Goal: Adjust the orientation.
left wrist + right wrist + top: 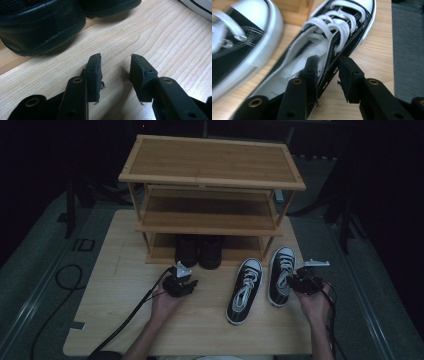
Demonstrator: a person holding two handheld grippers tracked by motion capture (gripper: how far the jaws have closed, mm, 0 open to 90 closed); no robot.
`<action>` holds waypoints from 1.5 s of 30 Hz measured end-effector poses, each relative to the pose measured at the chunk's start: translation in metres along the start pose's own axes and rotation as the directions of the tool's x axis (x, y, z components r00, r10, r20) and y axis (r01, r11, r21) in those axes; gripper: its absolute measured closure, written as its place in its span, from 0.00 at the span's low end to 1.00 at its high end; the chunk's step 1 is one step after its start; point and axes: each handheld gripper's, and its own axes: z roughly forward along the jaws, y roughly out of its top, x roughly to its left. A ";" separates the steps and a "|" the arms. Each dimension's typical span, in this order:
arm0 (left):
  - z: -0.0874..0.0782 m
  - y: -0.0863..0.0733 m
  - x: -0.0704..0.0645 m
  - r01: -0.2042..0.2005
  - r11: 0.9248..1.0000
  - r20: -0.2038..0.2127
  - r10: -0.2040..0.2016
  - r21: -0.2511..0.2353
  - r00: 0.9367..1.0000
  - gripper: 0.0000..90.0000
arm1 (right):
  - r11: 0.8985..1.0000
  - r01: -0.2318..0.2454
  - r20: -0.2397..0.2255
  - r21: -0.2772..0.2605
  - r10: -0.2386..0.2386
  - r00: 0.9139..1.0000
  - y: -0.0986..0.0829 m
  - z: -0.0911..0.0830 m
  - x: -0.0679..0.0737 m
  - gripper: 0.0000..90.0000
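Observation:
Two black-and-white lace-up sneakers lie on the wooden table (125, 320), the left sneaker (245, 290) and the right sneaker (281, 275). My right gripper (295, 279) is at the right sneaker's heel side. In the right gripper view, that gripper (328, 60) is open and straddles the right sneaker's (342, 27) laced side wall, one jaw inside the shoe and one outside. The left sneaker (249, 42) is blurred beside it. My left gripper (183, 272) (115, 57) hovers open over bare table, with nothing between its jaws, just short of a pair of black shoes (198, 251) (42, 25).
A three-tier bamboo shoe rack (210, 162) stands at the back of the table; the black shoes sit on its bottom shelf. Cables trail from both grippers toward the front edge. Grey floor surrounds the table.

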 end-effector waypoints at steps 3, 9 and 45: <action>0.000 0.000 0.000 0.000 1.000 0.000 0.000 0.000 1.000 0.69 | 0.999 0.014 0.039 0.034 -0.015 0.999 0.005 0.009 0.004 0.78; 0.000 0.000 0.000 -0.002 1.000 0.000 0.002 0.000 1.000 0.69 | 0.998 -0.003 0.052 0.060 0.000 0.999 0.006 0.010 0.002 0.93; 0.000 0.000 -0.001 -0.002 1.000 0.000 0.002 0.000 1.000 0.68 | 0.986 -0.007 0.032 0.165 0.002 0.999 -0.013 0.000 -0.004 0.93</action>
